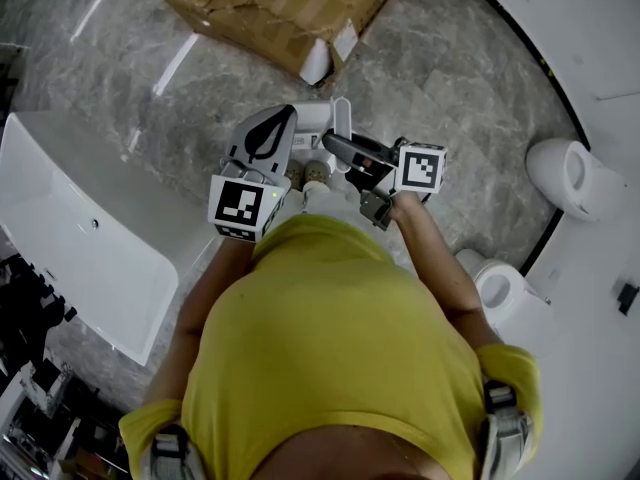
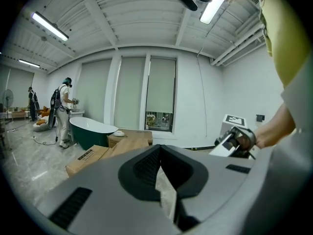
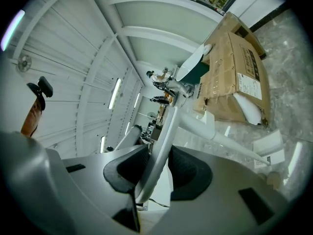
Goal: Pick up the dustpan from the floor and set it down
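A person in a yellow shirt stands on a grey marble floor (image 1: 450, 68) with a gripper in each hand. The right gripper (image 3: 155, 160) has its jaws clamped on a slim white bar of the dustpan (image 3: 161, 136), which stands between the two grippers just ahead of the person's feet. Whether it touches the floor cannot be made out. The left gripper (image 2: 161, 160) is alongside, jaws closed with nothing between them. A flattened cardboard box (image 1: 280, 8) lies just beyond, and a white bathtub (image 1: 80, 228) stands to the person's left.
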